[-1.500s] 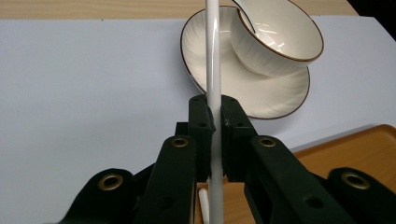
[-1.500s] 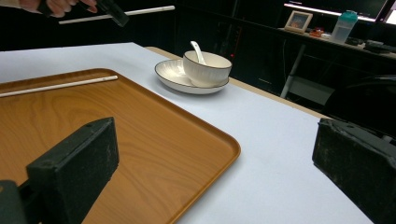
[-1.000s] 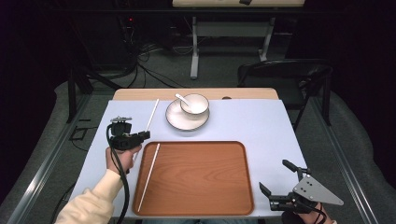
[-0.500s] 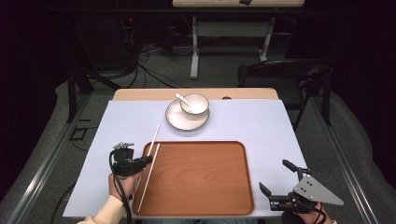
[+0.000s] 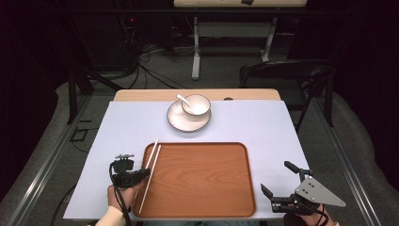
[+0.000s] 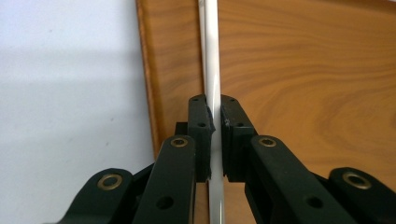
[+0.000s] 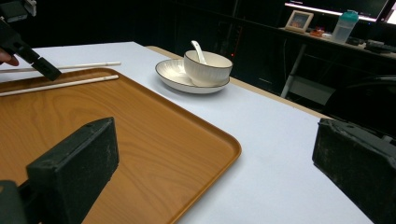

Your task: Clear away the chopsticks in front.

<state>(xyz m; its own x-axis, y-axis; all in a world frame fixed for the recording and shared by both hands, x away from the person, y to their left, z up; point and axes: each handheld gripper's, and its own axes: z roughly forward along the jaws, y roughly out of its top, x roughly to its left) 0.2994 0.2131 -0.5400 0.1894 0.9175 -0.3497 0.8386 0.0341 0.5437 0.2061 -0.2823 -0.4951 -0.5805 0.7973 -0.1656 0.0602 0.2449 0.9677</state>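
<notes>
A wooden tray lies on a pale blue table cover. At the tray's left edge, the left gripper has its jaws closed tight on a white chopstick, which runs lengthwise just inside the tray's left rim. A second chopstick lies just beside the first one, crossing the tray's left rim near its far corner. At the tray's near right corner, just off its edge, the right gripper rests with its jaws spread wide and nothing between them. Beyond the tray's far edge, well apart from it, a white bowl with a spoon sits on a plate.
</notes>
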